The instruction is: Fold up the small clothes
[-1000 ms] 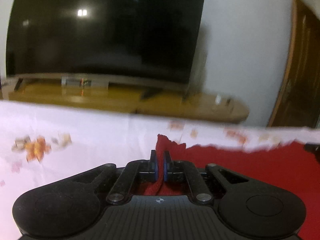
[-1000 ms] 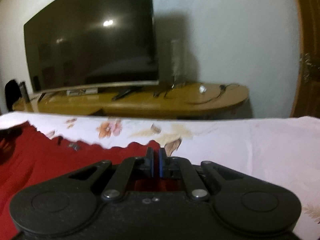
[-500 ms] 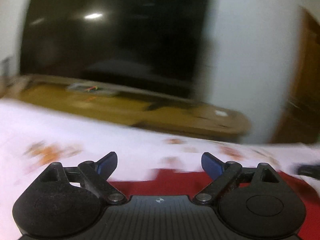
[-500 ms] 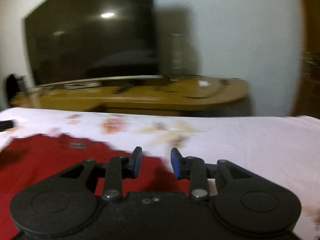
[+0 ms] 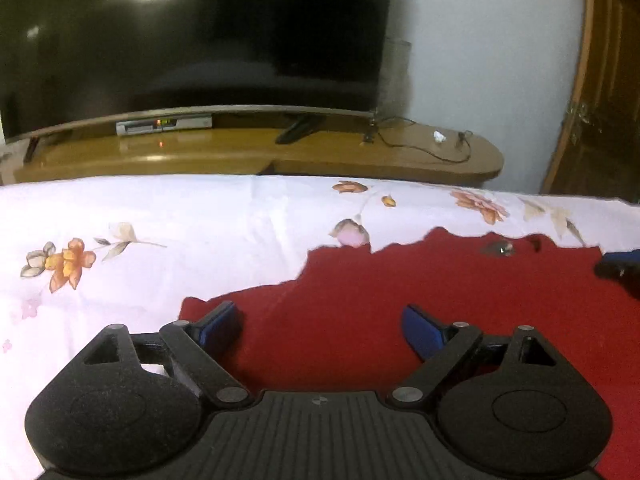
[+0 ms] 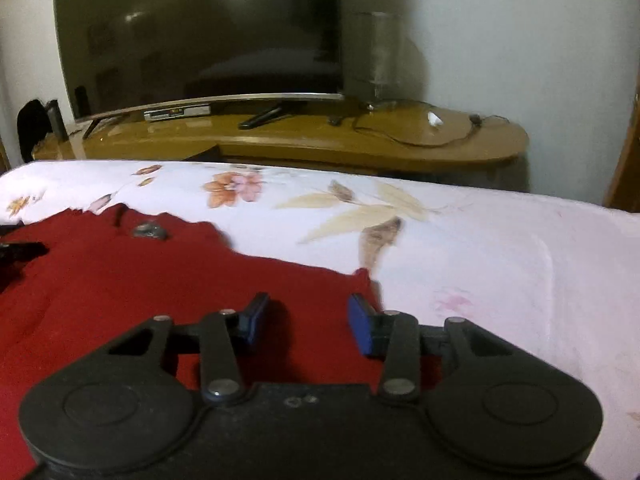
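Left gripper (image 5: 322,326) and right gripper (image 6: 308,320): fingers wide, empty, over red garment (image 5: 440,304) on bed (image 5: 200,216). Risk: loose jagged edge bunches, skewing next fold.

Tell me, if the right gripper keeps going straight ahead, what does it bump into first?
Probably the red garment, whose edge lies just ahead between the open fingers of the right gripper. Past it comes the flowered sheet. Depth is hard to judge here.

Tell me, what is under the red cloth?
The red cloth lies on a white bedsheet with flowers, which shows all around its far edge. What the sheet looks like right under the cloth is covered, so I cannot see it.
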`<state>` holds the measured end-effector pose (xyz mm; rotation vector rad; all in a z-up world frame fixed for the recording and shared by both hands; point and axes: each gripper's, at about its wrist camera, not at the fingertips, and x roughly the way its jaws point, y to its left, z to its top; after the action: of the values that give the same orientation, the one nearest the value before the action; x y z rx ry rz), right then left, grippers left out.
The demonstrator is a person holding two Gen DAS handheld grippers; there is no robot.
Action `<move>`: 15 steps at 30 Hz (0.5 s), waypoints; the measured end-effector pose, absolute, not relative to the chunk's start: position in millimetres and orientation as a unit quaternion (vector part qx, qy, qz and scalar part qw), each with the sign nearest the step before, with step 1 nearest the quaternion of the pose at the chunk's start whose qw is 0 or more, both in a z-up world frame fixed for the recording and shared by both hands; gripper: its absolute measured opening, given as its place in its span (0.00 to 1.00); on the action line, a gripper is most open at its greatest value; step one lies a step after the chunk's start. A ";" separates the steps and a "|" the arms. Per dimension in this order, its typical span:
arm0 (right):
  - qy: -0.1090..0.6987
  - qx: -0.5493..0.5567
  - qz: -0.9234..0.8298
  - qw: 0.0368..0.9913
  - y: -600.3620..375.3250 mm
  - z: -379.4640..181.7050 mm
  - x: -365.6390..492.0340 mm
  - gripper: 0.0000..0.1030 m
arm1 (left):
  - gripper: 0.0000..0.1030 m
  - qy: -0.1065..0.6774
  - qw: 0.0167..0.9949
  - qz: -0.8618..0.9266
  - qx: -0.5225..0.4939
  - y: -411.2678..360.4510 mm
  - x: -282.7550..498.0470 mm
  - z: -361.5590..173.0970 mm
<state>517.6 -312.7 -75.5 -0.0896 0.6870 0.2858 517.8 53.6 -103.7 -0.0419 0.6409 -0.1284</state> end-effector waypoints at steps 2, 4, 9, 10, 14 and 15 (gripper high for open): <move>0.328 -0.081 0.132 0.932 -306.6 -76.7 514.6 0.40 | 0.86 0.314 0.948 -0.055 0.011 44.7 517.9 -103.4; 0.321 -0.085 0.122 0.935 -301.4 -73.1 507.6 0.41 | 0.86 0.286 0.957 -0.050 0.013 40.1 501.5 -91.9; 0.279 -0.045 0.174 0.943 -294.3 -42.8 449.3 0.43 | 0.86 0.242 0.963 -0.114 0.022 16.4 448.9 -67.1; 0.285 -0.044 0.203 0.936 -283.4 -43.4 439.4 0.41 | 0.86 0.245 0.961 -0.124 0.026 7.7 444.4 -66.8; 0.299 -0.060 0.258 0.917 -238.4 -54.9 418.0 0.41 | 0.87 0.300 0.945 -0.121 0.047 -18.0 444.5 -86.8; 0.302 -0.068 0.260 0.915 -230.6 -57.8 416.7 0.42 | 0.87 0.315 0.941 -0.115 0.046 -17.3 444.3 -92.3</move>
<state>416.7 -230.6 -57.8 -0.1391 0.6224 0.5357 444.3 -17.3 -92.3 0.0931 0.6429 -0.2338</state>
